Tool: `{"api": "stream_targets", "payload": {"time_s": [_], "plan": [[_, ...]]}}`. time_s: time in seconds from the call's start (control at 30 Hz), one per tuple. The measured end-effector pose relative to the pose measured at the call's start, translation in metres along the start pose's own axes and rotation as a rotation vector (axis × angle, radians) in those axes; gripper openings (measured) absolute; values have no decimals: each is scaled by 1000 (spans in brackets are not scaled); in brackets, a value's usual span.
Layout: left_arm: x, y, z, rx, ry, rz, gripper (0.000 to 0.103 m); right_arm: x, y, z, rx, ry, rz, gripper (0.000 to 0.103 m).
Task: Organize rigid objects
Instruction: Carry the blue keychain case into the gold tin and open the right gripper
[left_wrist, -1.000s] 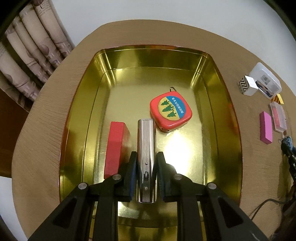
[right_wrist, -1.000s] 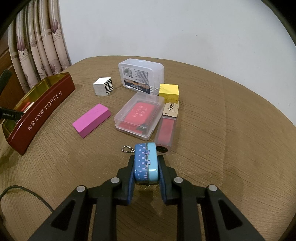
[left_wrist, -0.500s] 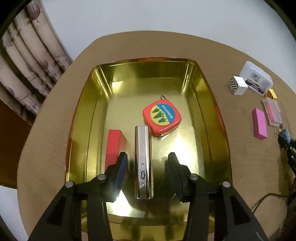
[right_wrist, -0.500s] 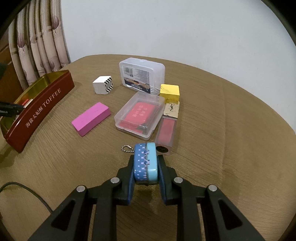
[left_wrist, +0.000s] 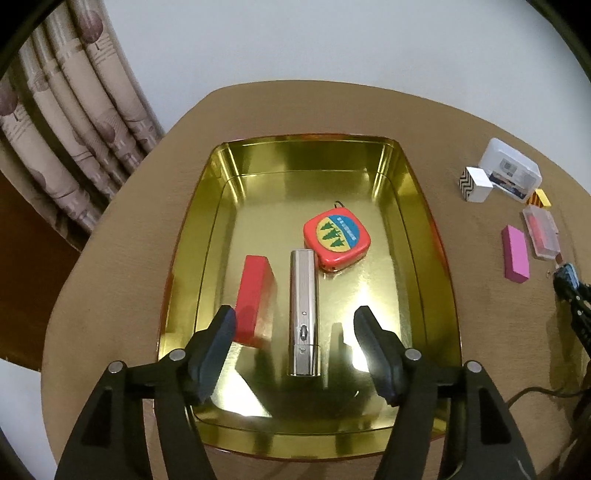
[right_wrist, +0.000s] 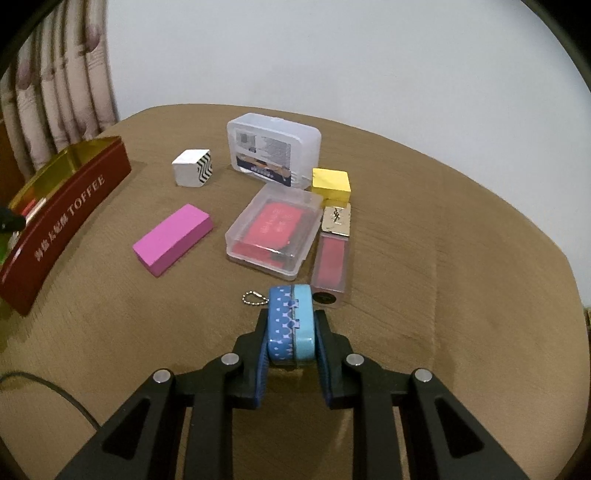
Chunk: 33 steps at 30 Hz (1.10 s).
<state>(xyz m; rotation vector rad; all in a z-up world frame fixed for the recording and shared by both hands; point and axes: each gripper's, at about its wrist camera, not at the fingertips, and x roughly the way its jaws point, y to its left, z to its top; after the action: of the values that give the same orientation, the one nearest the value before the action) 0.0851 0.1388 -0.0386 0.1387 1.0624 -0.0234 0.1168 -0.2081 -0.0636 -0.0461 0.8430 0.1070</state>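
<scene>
Rigid objects sit in two groups: some in a gold-lined tin, the rest loose on the tan table.

Left gripper: jaws spreading, pads clear of everything. A silver metal bar lies flat on the tin floor between the fingers, untouched. Red block just left of the bar, roughly parallel to it. Red tape measure with a tree emblem lies past the bar's far end, slightly right; whether it touches the bar, cannot tell.

Right gripper: jaws pressed onto a small blue tin, dark patterned half on the left, pale half on the right, a ball chain trailing from it to the left on the table.

Outward from the right gripper: a lip-gloss tube with a gold cap lies just beyond, right of a clear case with red contents. Pink block to the left of that case. Farther off, a yellow block, a larger clear plastic box and a white cube with zigzag pattern. The tin's dark red outer wall, lettered TOFFEE, stands at the far left. A dark cable crosses the near left of the table.
</scene>
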Motion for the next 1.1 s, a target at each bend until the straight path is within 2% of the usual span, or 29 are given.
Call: {"api": "stream_targets", "payload": {"time_s": [0.13, 0.27, 0.43, 0.73, 0.83, 0.97, 1.1], "plan": [[-2, 4, 4, -11, -11, 1, 67, -11, 3, 8, 13, -13, -18, 22], [-4, 6, 6, -11, -22, -8, 69, -28, 16, 18, 13, -39, 18, 22], [-5, 8, 7, -15, -22, -4, 69, -42, 53, 33, -42, -65, 87, 22], [-10, 22, 10, -62, -48, 8, 71, -56, 144, 57, -166, -86, 244, 22], [-12, 32, 13, -88, -57, 5, 71, -62, 167, 61, -205, -92, 279, 22], [-15, 43, 15, -103, -85, 62, 72, -64, 190, 66, -238, -90, 306, 22], [-13, 58, 17, -155, -71, 46, 73, -63, 209, 70, -268, -85, 323, 22]]}}
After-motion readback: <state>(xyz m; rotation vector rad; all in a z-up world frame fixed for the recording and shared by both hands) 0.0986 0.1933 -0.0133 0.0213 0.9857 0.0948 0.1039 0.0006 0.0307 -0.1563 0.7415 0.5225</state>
